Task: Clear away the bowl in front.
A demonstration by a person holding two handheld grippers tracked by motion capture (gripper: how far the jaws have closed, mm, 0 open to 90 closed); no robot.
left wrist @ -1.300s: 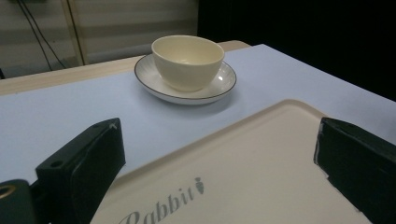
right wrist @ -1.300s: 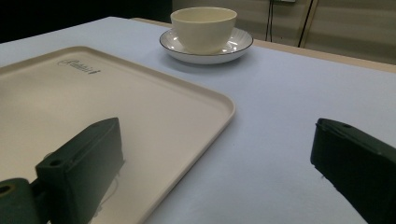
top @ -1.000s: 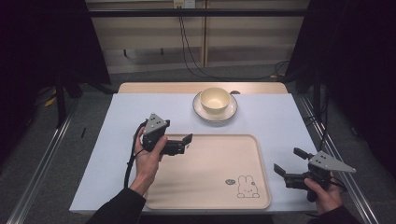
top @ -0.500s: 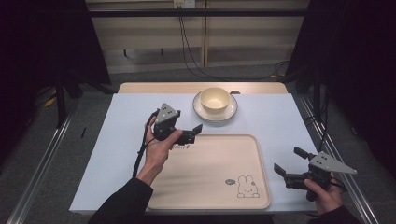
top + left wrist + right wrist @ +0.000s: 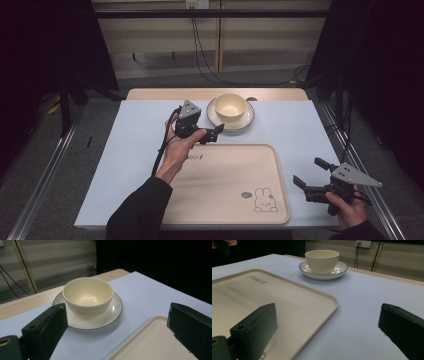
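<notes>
Left tool (image 5: pixel 216 133), jaws released, near a cream bowl (image 5: pixel 230 106) on a saucer (image 5: pixel 245 120). Prob. ceramic: stiff, slick, fragile; grip the rim. Right tool (image 5: pixel 306 180) open too.

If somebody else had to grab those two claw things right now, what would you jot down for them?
Left gripper: jaws open, holding nothing, hovering just short of the bowl.
Right gripper: jaws open, holding nothing, low at the tray's near right corner.
Things: the bowl sits upright on its saucer at the far side of the table; it looks empty. The tray lies in front of it with nothing on it.
Done: nothing gripped or shifted yet.
Left: probably close the left jaws on the bowl or saucer; the tray looks a likely place for it.
</notes>
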